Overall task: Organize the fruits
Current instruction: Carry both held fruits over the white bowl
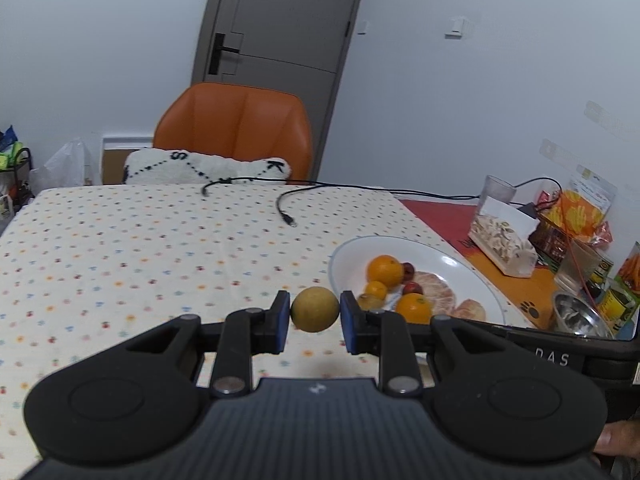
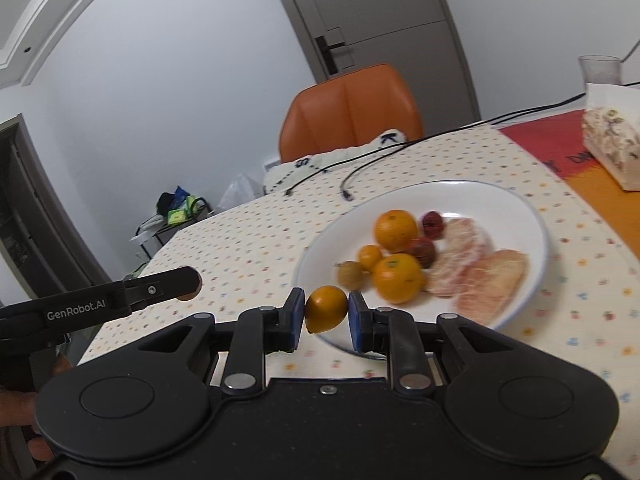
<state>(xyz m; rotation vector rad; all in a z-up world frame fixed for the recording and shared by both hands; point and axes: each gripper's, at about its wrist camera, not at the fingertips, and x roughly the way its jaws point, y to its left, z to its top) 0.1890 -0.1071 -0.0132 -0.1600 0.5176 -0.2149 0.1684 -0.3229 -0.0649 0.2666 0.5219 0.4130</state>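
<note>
Left gripper (image 1: 315, 314): clamped on a round yellow-green fruit (image 1: 315, 309), the blue pads pressing on both of its sides; the fruit is lifted clear of the cloth.
Right gripper (image 2: 326, 318): clamped on a small orange fruit (image 2: 326, 308), pinched between its blue pads, right at the near rim of the plate.
White plate (image 2: 516, 204): lies ahead and to the right of the right gripper, on the dotted tablecloth (image 1: 140, 248); from the left gripper it sits just ahead to the right.
Fruit on the plate: a large orange (image 2: 395, 230) at the far side, a second large orange (image 2: 398, 278) just beyond the right gripper's right finger, a small orange (image 2: 370, 257) between them to the left, a brownish round fruit (image 2: 351, 274) closest to the tips, two dark red fruits (image 2: 433, 223) behind, and peeled pinkish citrus segments (image 2: 490, 284) to the right.
Beyond the plate: a patterned tissue box (image 1: 504, 246) and a clear glass (image 1: 498, 190) farther right, with packets and a metal bowl (image 1: 580, 316) at the edge.
Far ahead: black cables (image 1: 288, 204) across the cloth, an orange chair (image 1: 236, 128) with a white cushion (image 1: 208, 168), and a grey door (image 1: 280, 16).
</note>
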